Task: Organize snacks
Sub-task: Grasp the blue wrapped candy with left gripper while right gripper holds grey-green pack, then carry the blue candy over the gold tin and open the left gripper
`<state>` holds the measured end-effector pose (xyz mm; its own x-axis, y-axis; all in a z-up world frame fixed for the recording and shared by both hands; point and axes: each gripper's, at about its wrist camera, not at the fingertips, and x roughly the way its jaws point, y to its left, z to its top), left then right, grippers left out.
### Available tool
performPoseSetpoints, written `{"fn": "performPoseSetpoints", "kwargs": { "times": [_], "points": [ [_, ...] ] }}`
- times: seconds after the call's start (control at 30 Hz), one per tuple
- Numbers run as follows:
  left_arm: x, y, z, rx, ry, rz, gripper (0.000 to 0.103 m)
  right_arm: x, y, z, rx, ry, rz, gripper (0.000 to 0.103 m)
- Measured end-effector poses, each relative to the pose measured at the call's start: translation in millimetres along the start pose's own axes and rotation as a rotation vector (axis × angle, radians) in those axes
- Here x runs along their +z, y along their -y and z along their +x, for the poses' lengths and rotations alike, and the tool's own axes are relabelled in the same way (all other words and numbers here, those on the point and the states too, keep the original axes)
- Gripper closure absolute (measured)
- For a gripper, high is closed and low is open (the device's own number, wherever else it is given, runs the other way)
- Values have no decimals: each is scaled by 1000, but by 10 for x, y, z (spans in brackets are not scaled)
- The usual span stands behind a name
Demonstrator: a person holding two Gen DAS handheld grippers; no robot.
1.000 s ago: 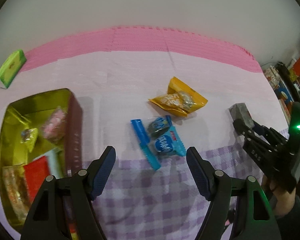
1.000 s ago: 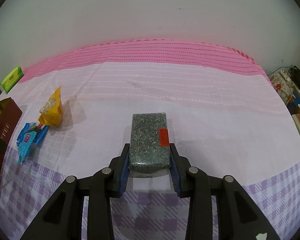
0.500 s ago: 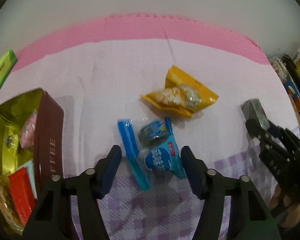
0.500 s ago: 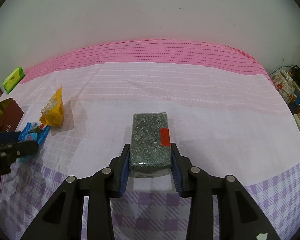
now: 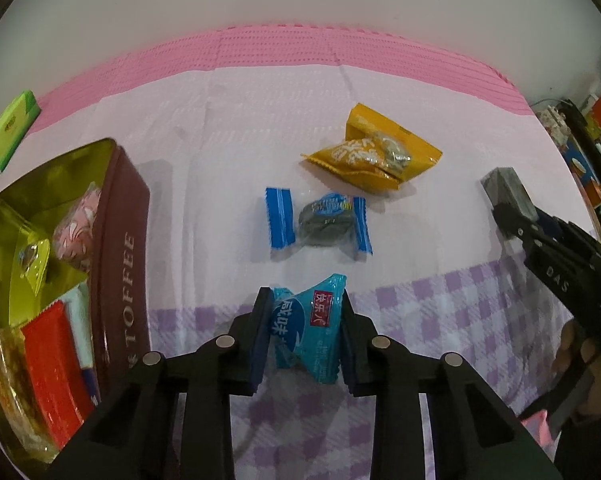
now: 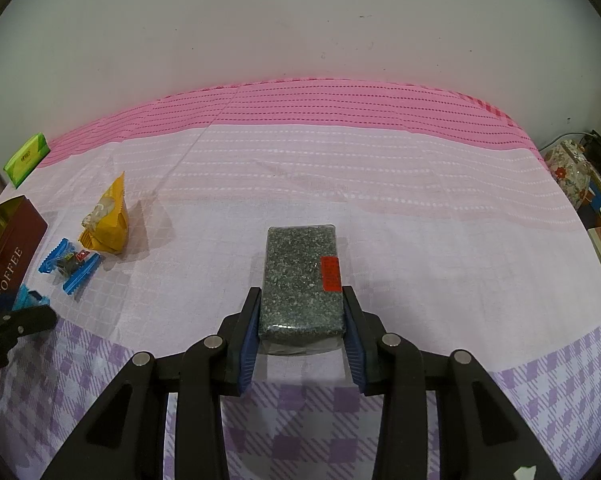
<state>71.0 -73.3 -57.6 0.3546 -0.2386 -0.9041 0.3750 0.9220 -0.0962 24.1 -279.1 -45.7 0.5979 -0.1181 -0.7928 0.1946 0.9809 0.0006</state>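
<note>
My left gripper (image 5: 303,304) is shut on a light blue snack packet (image 5: 306,330), crumpled between its pads just above the cloth. Beyond it lie a clear packet with blue ends (image 5: 318,222) and a yellow snack bag (image 5: 374,156). An open toffee tin (image 5: 120,248) with several snacks inside stands to the left. In the right wrist view my right gripper (image 6: 302,300) is shut on a grey speckled block with a red label (image 6: 302,280). That gripper (image 5: 540,236) also shows at the right of the left wrist view, holding the block (image 5: 506,192).
A green box (image 5: 10,130) lies at the far left edge of the table by the white wall. Cluttered shelves (image 5: 588,152) stand off the right side. A pink, white and purple checked cloth (image 6: 380,200) covers the table. A hand (image 5: 580,364) holds the right gripper.
My left gripper came down over the light blue packet and its jaws closed on it, crumpling it and drawing it away from the clear packet. The right gripper kept still with the block.
</note>
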Motion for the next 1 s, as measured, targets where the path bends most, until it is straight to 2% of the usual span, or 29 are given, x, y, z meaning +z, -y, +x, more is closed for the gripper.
{"fn": "performPoseSetpoints", "kwargs": {
  "times": [0.3, 0.9, 1.0],
  "points": [
    [-178, -27, -198, 6, 10, 13, 73, -1, 1, 0, 0, 0, 0, 66],
    [-38, -233, -578, 37, 69, -39, 73, -1, -1, -3, -1, 0, -1, 66],
    [5, -321, -641, 20, 68, -60, 73, -2, 0, -3, -1, 0, -1, 66]
  ]
}}
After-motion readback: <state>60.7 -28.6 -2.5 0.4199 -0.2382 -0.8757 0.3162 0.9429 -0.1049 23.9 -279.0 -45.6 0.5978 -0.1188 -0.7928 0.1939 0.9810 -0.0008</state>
